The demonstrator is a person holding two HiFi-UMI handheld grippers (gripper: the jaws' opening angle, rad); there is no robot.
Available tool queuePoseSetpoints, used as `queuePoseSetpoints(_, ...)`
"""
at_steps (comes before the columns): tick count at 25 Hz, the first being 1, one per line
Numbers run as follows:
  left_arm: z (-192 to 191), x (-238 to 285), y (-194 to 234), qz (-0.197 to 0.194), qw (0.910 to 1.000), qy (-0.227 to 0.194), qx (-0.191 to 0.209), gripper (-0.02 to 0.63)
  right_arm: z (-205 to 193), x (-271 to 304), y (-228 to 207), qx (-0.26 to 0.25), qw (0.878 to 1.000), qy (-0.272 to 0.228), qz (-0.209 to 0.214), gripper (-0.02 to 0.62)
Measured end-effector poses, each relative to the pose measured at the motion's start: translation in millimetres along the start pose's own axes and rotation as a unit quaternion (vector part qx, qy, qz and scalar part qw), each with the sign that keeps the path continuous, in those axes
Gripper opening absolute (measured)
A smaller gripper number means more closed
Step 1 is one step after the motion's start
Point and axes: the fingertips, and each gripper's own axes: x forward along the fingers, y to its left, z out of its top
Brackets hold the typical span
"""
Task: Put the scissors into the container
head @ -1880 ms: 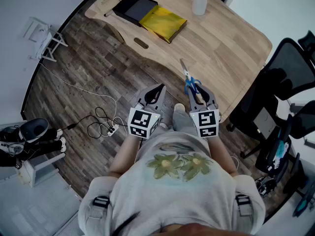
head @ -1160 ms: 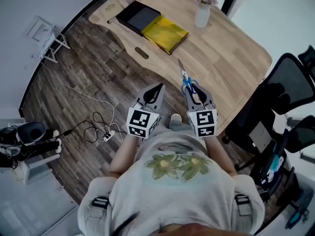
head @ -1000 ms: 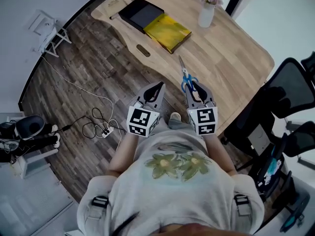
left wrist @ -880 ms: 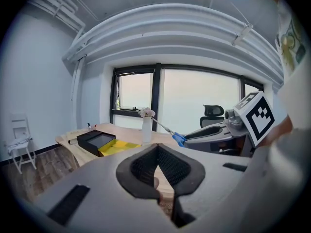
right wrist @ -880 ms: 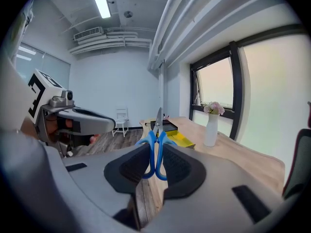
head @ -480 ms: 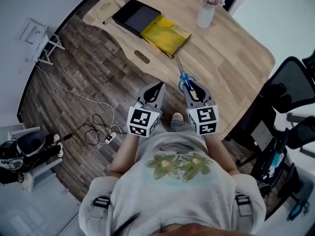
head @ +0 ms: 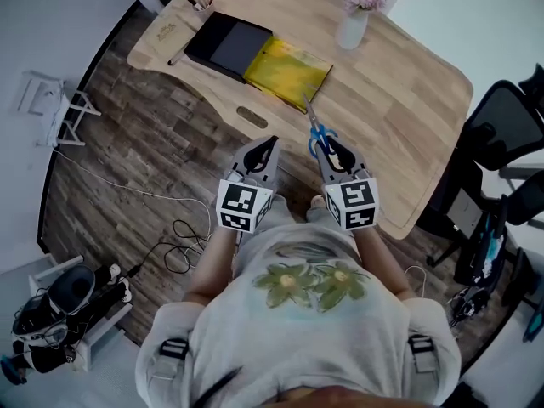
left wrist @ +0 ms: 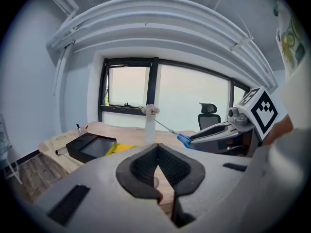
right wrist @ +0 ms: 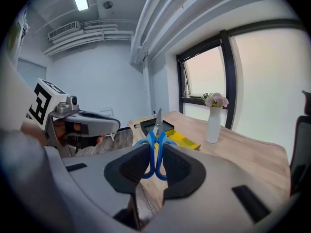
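Note:
Blue-handled scissors [head: 318, 133] are clamped by their handles in my right gripper [head: 332, 148], blades pointing forward over the wooden table [head: 399, 100]. In the right gripper view the pads press on both handle loops of the scissors [right wrist: 151, 141], and the blade tip stands upright. The container, a black open box [head: 223, 45], lies at the table's far left beside a yellow book [head: 289, 65]. My left gripper [head: 269, 145] is shut with nothing in it, hanging just short of the table's near edge. It shows as shut tips [left wrist: 158, 147] in its own view.
A white vase with pink flowers [head: 353, 22] stands at the back of the table. A black office chair [head: 508, 126] is at the right. Cables and a power strip [head: 183, 249] lie on the wooden floor at the left. A pen cup [head: 201, 4] sits at the table's far corner.
Both grippers have moved forward toward the table with the scissors still held. The scissor blades now reach near the yellow book's corner.

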Motion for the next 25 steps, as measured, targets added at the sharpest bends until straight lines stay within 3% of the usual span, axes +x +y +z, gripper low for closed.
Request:
queuePoseSetpoints(12,2,-6,54,-0.067,0.9976,0.001,0.016,0.008,18,45,26,0.028,0.998,0.008,-0.064,0.086)
queuePoseSetpoints(25,-19,-30,94,-0.120,0.9922,0.025,0.026,0.008,8,67,59,0.066,0.991,0.012,-0.116,0.086)
